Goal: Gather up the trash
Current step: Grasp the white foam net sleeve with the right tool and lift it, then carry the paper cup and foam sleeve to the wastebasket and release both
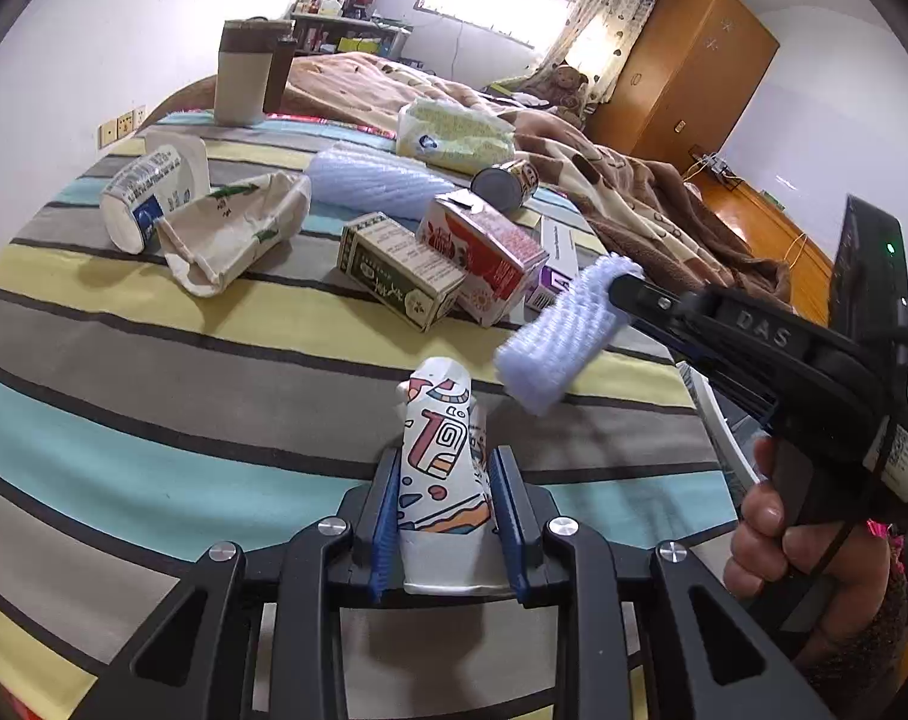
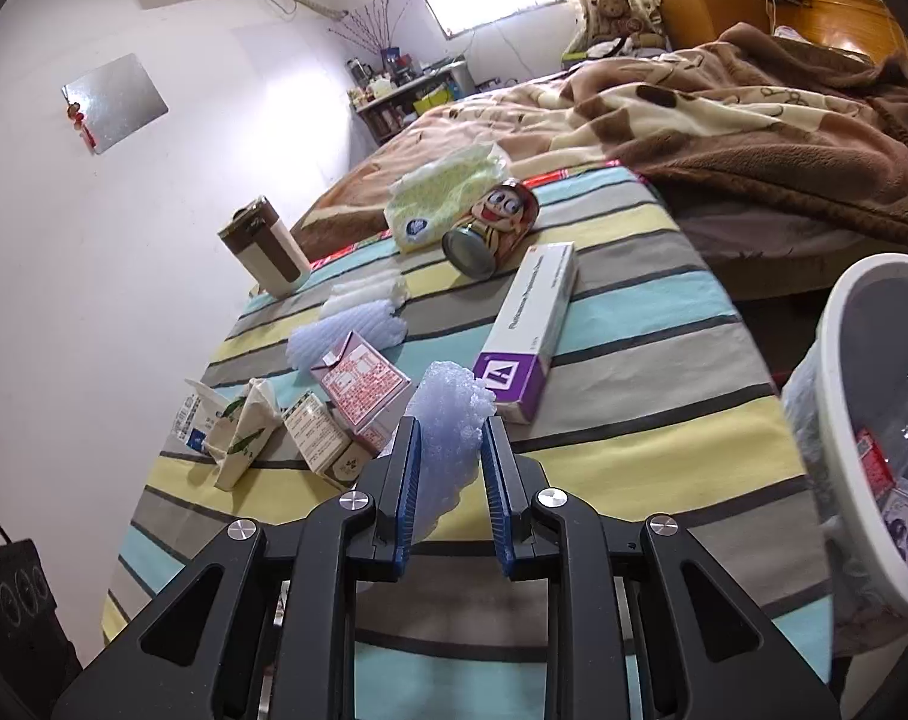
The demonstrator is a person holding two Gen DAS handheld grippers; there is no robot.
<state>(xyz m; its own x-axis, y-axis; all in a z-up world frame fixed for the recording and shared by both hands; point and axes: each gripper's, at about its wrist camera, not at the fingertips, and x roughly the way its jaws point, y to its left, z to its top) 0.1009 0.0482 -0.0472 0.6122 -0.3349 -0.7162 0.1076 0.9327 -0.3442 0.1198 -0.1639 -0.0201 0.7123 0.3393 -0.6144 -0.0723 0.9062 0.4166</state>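
Note:
My left gripper (image 1: 445, 462) is shut on a crushed patterned paper cup (image 1: 439, 450) above the striped tablecloth (image 1: 154, 360). My right gripper (image 2: 451, 426) is shut on a pale blue foam net sleeve (image 2: 448, 420), which also shows in the left wrist view (image 1: 565, 333). On the table lie a green box (image 1: 394, 270), a red-and-white carton (image 1: 484, 255), a purple-and-white box (image 2: 529, 336), a cartoon can (image 2: 496, 228), crushed paper cups (image 1: 232, 228) and another foam sleeve (image 1: 376, 183). A white trash bin (image 2: 838, 360) with a clear liner stands at the right table edge.
A brown-and-cream thermos (image 1: 244, 75) stands at the far table end. A tissue pack (image 1: 454, 132) lies near the can. A bed with a brown blanket (image 2: 754, 120) is behind the table. A black speaker (image 2: 10, 594) sits low at the left.

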